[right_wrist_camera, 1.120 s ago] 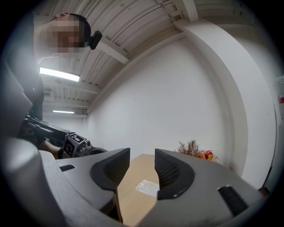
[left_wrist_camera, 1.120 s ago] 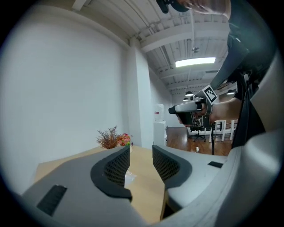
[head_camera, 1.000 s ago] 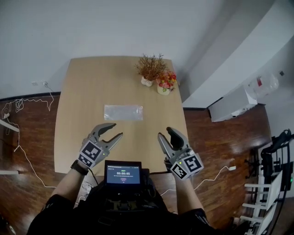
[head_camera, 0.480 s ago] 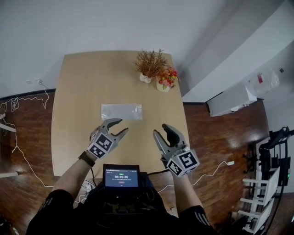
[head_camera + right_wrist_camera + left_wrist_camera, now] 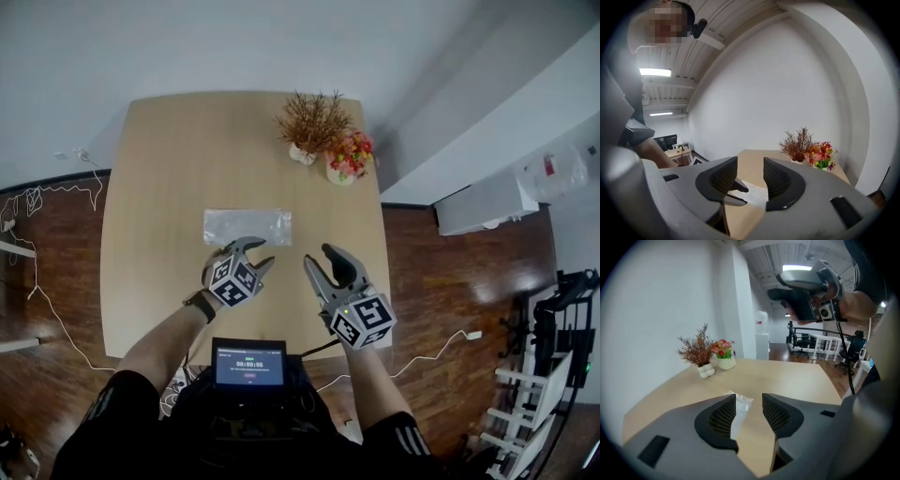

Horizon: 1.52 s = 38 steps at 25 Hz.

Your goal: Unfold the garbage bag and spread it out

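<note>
1. On the small screen [image 5: 249, 363] at the person's chest: one line of white timer digits in colon-split pairs, too small to read surely. A tiny header line above it, illegible.
2. On the left gripper [image 5: 260, 255] cube [image 5: 233, 279] and the right gripper [image 5: 319, 256] cube [image 5: 361, 321]: black-and-white square codes, no letters.
3. On the water jug [image 5: 555, 174]: a red label, unreadable.

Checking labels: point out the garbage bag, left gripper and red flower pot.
garbage bag [image 5: 247, 226], head view, middle of the folded sheet.
left gripper [image 5: 260, 251], head view, midway between its fingertips.
red flower pot [image 5: 337, 175], head view, the pot's pale side.
</note>
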Tool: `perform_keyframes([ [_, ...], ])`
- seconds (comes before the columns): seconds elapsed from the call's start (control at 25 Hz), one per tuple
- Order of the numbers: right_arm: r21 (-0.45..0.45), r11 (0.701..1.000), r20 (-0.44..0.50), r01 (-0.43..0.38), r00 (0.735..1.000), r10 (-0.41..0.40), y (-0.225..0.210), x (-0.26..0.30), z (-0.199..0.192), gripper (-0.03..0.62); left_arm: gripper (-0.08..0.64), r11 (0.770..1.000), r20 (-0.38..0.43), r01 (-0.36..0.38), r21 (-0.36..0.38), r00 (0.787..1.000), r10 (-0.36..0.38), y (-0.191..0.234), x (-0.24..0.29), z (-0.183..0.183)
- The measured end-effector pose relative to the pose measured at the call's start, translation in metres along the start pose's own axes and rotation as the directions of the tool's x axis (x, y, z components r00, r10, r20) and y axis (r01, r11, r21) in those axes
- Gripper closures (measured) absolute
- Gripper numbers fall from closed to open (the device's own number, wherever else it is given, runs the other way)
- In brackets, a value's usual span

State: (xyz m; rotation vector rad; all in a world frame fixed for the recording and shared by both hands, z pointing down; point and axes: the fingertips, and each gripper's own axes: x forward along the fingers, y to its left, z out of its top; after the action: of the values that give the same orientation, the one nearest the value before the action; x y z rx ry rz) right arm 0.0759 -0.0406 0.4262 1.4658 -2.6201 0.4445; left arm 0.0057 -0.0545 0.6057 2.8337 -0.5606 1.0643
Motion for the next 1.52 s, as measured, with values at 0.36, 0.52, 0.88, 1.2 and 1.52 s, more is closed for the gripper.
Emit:
perform_keyframes([
  [0.36,0.063,0.998,-0.094,-0.013,0.995,0.019,-0.036,0.025,-0.044,0.400,0.388,0.998,-0.167,0.056,-0.016,0.984,-0.058,-0.003,0.089,-0.031],
  [0.52,0.084,0.996,-0.110,-0.030,0.993,0.040,-0.049,0.031,-0.060,0.400,0.388,0.996,-0.194,0.084,-0.027,0.977,-0.088,-0.005,0.113,-0.034],
  [0.88,0.117,0.993,-0.158,-0.027,0.986,0.046,-0.070,0.041,-0.085,0.400,0.425,0.991,-0.271,0.117,-0.060,0.954,-0.130,-0.007,0.143,-0.057],
  [1.2,0.133,0.991,-0.175,-0.034,0.983,0.057,-0.078,0.050,-0.096,0.400,0.444,0.981,-0.251,0.146,-0.127,0.952,-0.174,-0.007,0.142,-0.054],
  [1.52,0.145,0.989,-0.190,-0.031,0.980,0.058,-0.082,0.050,-0.106,0.400,0.547,0.969,-0.217,0.169,-0.181,0.954,-0.207,-0.018,0.141,-0.054],
])
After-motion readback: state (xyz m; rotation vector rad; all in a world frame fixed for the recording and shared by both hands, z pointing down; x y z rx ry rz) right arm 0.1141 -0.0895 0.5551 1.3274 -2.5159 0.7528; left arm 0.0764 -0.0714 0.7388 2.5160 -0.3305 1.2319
